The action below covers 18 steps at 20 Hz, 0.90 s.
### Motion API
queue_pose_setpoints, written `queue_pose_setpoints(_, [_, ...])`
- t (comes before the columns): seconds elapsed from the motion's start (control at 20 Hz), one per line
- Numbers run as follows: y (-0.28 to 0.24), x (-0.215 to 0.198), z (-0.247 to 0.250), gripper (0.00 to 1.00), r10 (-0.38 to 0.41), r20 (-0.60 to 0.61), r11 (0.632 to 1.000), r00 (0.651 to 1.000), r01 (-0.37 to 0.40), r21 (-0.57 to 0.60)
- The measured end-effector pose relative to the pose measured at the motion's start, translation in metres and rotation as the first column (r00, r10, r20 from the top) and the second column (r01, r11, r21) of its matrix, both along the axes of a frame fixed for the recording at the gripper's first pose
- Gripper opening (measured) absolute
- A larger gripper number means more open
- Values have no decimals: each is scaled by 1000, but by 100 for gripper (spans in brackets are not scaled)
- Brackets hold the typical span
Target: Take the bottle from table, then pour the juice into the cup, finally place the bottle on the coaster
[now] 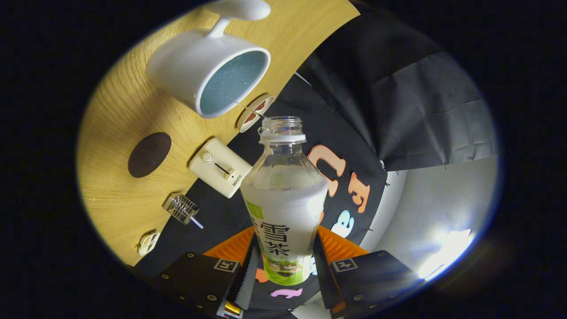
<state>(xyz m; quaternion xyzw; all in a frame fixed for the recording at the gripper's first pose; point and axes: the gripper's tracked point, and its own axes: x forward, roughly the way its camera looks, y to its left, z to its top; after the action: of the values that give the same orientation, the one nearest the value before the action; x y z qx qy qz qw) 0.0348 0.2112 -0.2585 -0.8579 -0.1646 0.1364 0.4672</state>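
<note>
Evidently the uncapped bottle [283,199], judged light, thin-walled and slippery, is clamped at its labelled waist by the claw [285,261], tilted toward the cup [208,71].

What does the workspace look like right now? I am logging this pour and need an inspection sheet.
Surface: wooden table, seen strongly tilted in the gripper view.
Job's things: bottle uncapped, held between the fingers, mouth aimed toward the cup; the cup's inside is blue. Round dark coaster lies bare beside the cup.
Clutter: white toaster, small metal piece, small white item near the table's edge, tape roll by the cup.
Grippers: gripper shut on the bottle, both fingers pressing its lower body.
Cables: nothing seen.
Surroundings: black cloth wall, a pale wall and a bright light patch beyond it.
</note>
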Motion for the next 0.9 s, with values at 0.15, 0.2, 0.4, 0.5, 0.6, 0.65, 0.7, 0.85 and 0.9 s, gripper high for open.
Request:
queue_pose_setpoints(0.15, [0, -12, -13, 62, -27, -35, 999, 999, 28, 28])
queue_pose_setpoints(0.2, [-2, -15, -16, 62, -39, -52, 998, 998, 42, 47])
queue_pose_setpoints(0.4, [-15, -13, -47, 62, -125, -204, 974, 971, 159, 159])
queue_pose_setpoints(0.5, [-24, -13, -58, 62, -161, -268, 950, 950, 223, 220])
queue_pose_setpoints(0.6, [-29, -14, -71, 62, -185, -341, 918, 922, 286, 274])
queue_pose_setpoints(0.65, [-29, -13, -75, 62, -198, -391, 898, 899, 326, 295])
queue_pose_setpoints(0.7, [-30, -13, -79, 62, -203, -433, 876, 878, 361, 320])
queue_pose_setpoints(0.85, [-28, -6, -80, 62, -198, -511, 791, 837, 444, 421])
queue_pose_setpoints(0.9, [-31, -9, -79, 62, -193, -543, 745, 817, 482, 461])
